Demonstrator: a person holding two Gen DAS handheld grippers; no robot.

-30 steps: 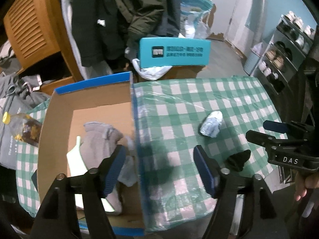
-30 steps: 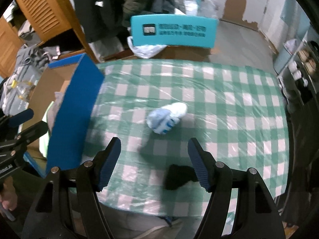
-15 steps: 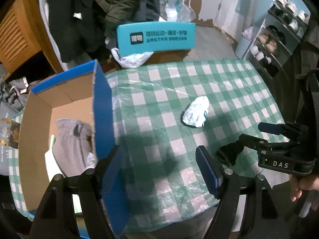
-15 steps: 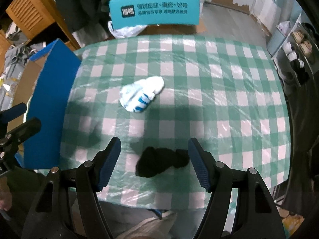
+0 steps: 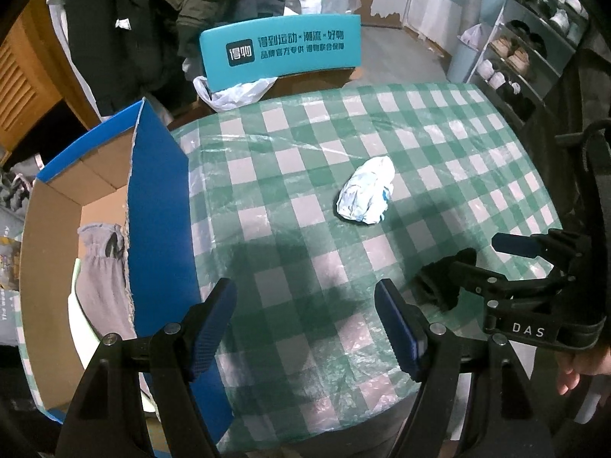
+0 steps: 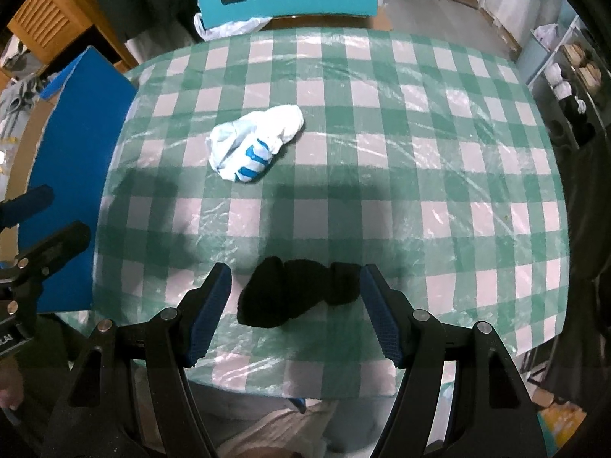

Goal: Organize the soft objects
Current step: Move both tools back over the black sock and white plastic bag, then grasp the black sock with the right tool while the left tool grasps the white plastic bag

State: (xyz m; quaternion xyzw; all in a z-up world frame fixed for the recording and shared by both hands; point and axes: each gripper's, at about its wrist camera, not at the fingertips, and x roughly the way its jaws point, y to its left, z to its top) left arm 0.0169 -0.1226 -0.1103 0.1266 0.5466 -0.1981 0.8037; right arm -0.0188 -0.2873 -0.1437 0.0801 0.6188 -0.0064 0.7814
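Cardboard box [image 5: 103, 175] at frame left already holds grey cloth [image 5: 101, 267]. Lower centre, the limp, light black sock [image 6: 298, 292] lies between the wide-open right gripper [image 6: 296, 311]; pinch its bunched middle. Left gripper [image 5: 305, 328] gapes, empty.

You are working in dim, bluish indoor light. Glare is streaking across the desk's plastic cover [image 6: 382, 145], dark soft shadows are pooling toward 6 o'clock, and fisheye distortion is bending and blackening every edge.
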